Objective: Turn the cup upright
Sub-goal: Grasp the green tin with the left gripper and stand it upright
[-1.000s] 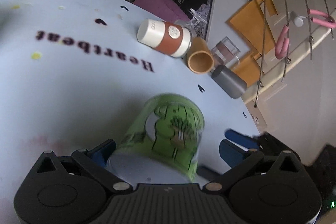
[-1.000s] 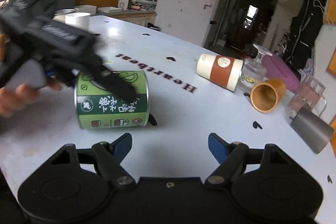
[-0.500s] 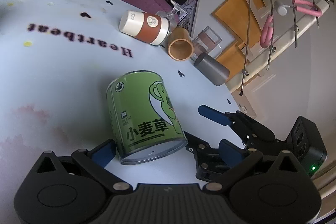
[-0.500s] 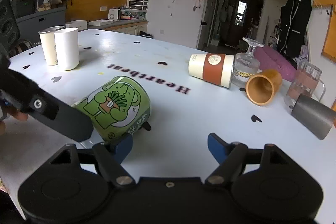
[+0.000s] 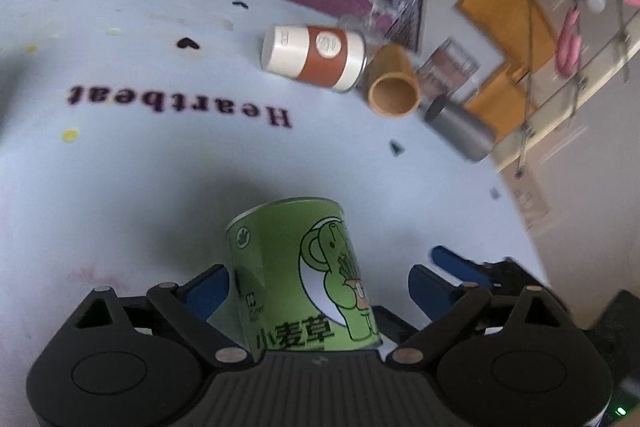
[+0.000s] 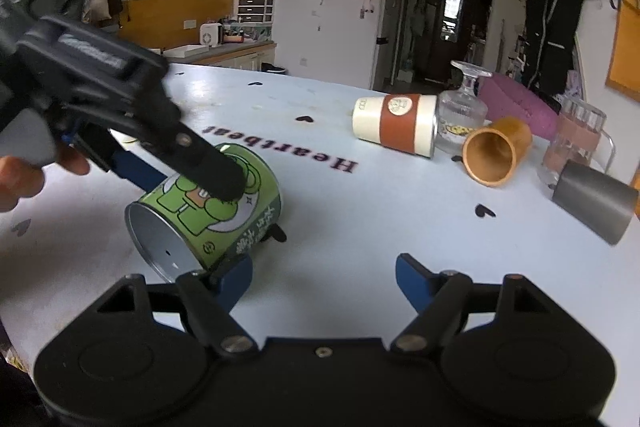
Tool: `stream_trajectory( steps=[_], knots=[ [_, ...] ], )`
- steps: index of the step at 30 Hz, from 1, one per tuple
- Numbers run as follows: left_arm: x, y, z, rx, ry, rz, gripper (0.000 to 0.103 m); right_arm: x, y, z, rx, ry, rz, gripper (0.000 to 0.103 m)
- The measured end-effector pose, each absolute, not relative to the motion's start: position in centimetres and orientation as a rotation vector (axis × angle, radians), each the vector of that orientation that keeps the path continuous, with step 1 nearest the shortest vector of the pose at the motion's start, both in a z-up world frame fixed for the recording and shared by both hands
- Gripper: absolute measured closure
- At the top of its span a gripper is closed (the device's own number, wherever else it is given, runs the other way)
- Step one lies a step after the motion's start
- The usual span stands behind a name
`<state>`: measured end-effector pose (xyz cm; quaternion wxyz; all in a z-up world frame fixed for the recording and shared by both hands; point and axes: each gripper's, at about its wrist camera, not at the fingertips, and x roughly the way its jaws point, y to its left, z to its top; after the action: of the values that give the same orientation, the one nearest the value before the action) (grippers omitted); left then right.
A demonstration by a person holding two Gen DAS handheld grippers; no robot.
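Observation:
A green cup (image 5: 304, 279) printed with a cartoon bear lies tilted on its side on the pale blue table (image 5: 160, 167). In the right wrist view the cup (image 6: 208, 211) shows its metal bottom toward me. My left gripper (image 5: 320, 287) has its jaws spread wide around the cup; the left pad touches its side and the right pad stands apart. In the right wrist view the left gripper (image 6: 192, 167) reaches over the cup from the left. My right gripper (image 6: 324, 279) is open and empty, its left fingertip close beside the cup's lower end.
A white and brown paper cup (image 6: 396, 125), an orange cup (image 6: 492, 155) and a grey metal cup (image 6: 596, 203) lie on their sides at the far right. An upside-down glass (image 6: 460, 115) and a glass mug (image 6: 576, 139) stand there. The table edge (image 5: 520, 219) runs on the right.
The green cup has rolled and tipped, so its metal bottom now faces the right gripper. My left gripper has moved in over it. The right gripper has come nearer to the cup.

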<state>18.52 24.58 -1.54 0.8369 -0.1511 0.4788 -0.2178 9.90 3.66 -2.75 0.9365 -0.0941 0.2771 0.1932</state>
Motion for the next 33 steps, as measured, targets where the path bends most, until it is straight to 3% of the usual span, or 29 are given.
stream_trajectory(
  steps=[5, 14, 22, 33],
  knots=[
    [19.1, 23.2, -2.4, -0.229, 1.052, -0.388, 0.024, 8.5, 2.5, -3.1, -0.150, 0.556, 0.367, 0.023],
    [16.5, 24.2, -0.1, -0.079, 0.778, -0.258, 0.026, 6.2, 0.7, -2.8, -0.072, 0.500, 0.346, 0.022],
    [19.1, 27.5, 0.3, 0.023, 0.546, 0.044, 0.026, 5.7, 1.3, -2.7, -0.071, 0.480, 0.364, 0.022],
    [22.7, 29.6, -2.5, 0.064, 0.487, 0.239, 0.026, 5.5, 1.9, -2.9, -0.080, 0.477, 0.379, 0.022]
  ],
)
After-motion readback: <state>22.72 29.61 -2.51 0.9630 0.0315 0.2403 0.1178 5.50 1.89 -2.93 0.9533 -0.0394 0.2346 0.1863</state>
